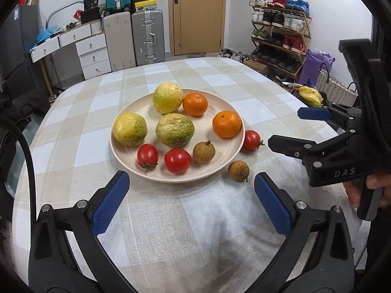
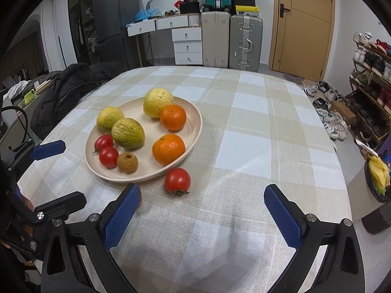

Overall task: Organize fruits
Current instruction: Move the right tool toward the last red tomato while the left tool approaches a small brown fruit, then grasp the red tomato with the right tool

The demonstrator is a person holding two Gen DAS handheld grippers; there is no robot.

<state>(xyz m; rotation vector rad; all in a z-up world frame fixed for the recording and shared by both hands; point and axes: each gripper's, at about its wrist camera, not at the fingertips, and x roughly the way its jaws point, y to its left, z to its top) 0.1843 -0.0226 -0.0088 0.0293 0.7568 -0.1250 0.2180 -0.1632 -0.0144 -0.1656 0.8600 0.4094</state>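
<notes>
A cream plate (image 1: 220,161) (image 2: 193,119) sits mid-table. It holds three yellow-green fruits (image 1: 175,129), two oranges (image 1: 226,124) (image 2: 168,149), two tomatoes (image 1: 177,160) and a brown longan (image 1: 204,151) (image 2: 127,162). A third tomato (image 1: 251,140) (image 2: 177,180) and a second longan (image 1: 238,170) lie on the cloth just off the plate's near right rim. My left gripper (image 1: 191,183) is open and empty, just short of the plate. My right gripper (image 2: 204,196) (image 1: 286,128) is open and empty, near the loose tomato.
The table carries a beige and white checked cloth (image 1: 195,219) (image 2: 256,134). A dark jacket (image 2: 70,92) lies off the table's left edge. A shoe rack (image 1: 281,36) and a basket with yellow items (image 2: 377,178) stand to the right. Suitcases (image 2: 232,41) and drawers line the far wall.
</notes>
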